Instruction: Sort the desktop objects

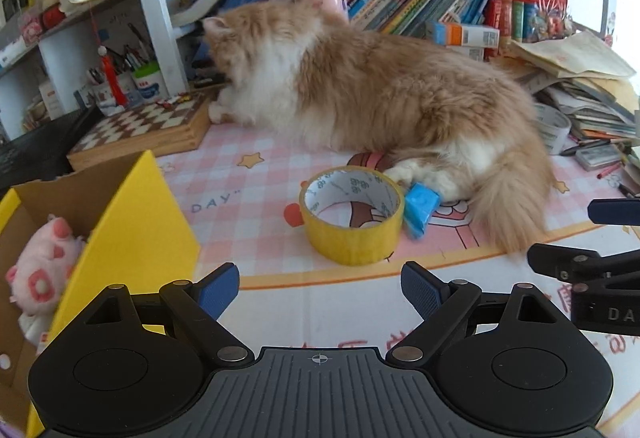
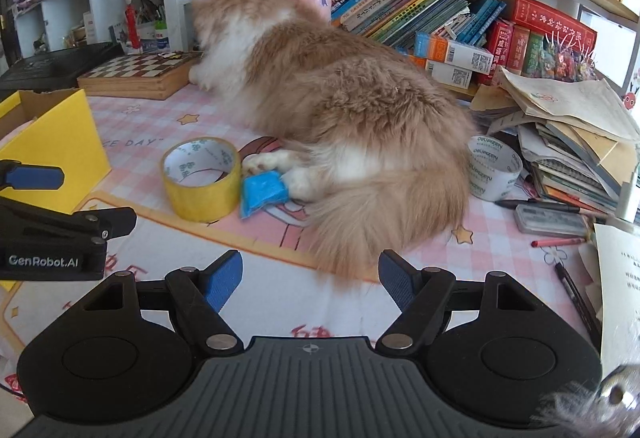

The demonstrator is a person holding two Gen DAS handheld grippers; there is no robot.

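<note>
Left wrist view
Left claw (image 1: 320, 288): released, blue fingers spread wide, nothing between them, held low over the desk (image 1: 320, 314) near its front.
Yellow tape (image 1: 352, 214): roll lying flat, straight ahead of the claw, open cloth between them.
Blue packet (image 1: 420, 208): touching the tape's right side and the cat's hind paw.
Cat (image 1: 380, 90): lying across the middle of the desk, head toward the shelf post, tail reaching down to the right of the tape.
Box (image 1: 128, 234): yellow, open, at left beside the claw's left finger; a pink plush (image 1: 44, 270) sits inside.
Chessboard (image 1: 148, 126): behind the box, at the cat's front paws.
Right claw (image 1: 600, 238): at the right edge, only partly seen.

Right wrist view
Right claw (image 2: 310, 280): released, fingers wide apart, empty, the cat's (image 2: 340, 106) tail tip just ahead between them.
Yellow tape (image 2: 202, 178): ahead left, blue packet (image 2: 262, 194) touching it.
White tape (image 2: 494, 166): right of the cat, close against the paper stack (image 2: 572, 142).
Pens (image 2: 560, 242): scattered along the right edge.
Box (image 2: 60, 142): far left; left claw (image 2: 36, 176) in front of it.
Open room: bare cloth between the claw and the yellow tape.
</note>
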